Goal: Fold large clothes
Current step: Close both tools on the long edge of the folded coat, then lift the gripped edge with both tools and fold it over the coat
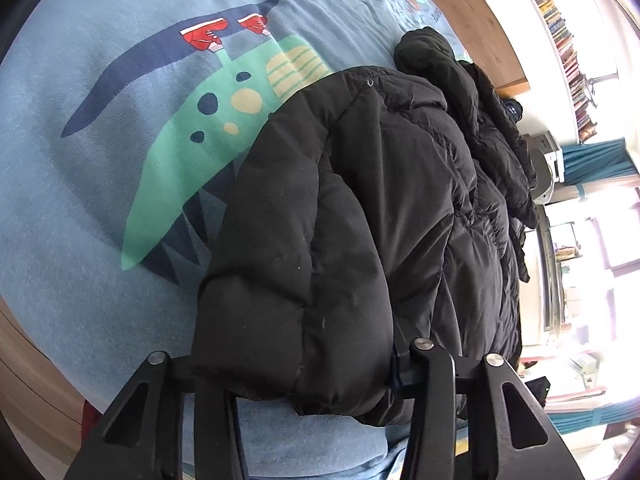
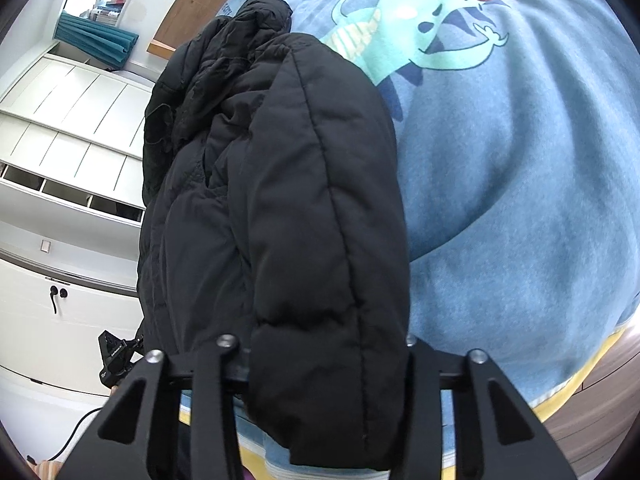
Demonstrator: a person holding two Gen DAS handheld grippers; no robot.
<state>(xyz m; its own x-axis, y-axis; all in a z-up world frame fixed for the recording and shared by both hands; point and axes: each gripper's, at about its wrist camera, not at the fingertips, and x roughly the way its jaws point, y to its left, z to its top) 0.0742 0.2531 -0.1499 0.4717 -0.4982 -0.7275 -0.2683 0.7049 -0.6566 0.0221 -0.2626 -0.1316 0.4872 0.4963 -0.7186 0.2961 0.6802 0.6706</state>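
So we've got a black puffer jacket [image 1: 360, 220] bunched up on a bed with a light blue cover [image 1: 80, 240] that has a green cartoon dinosaur [image 1: 208, 128] printed on it. Going left to right in the left wrist view: bare blue cover and the dino print on the left, then the jacket's quilted bulk in the middle, running away from us toward a wooden headboard [image 1: 460, 12], and on the far right a bright window area with teal curtains [image 1: 596, 160] and a shelf of books [image 1: 560, 24] above. Our left gripper [image 1: 316, 392] has its jaws clamped on the jacket's near padded edge, fabric filling the gap between the fingers.

In the right wrist view, white cabinets [image 2: 60, 120] sit on the left, the jacket in the middle, blue cover on the right. Our right gripper [image 2: 320, 380] is likewise clamped on a thick fold of the jacket, which hangs down over the fingers
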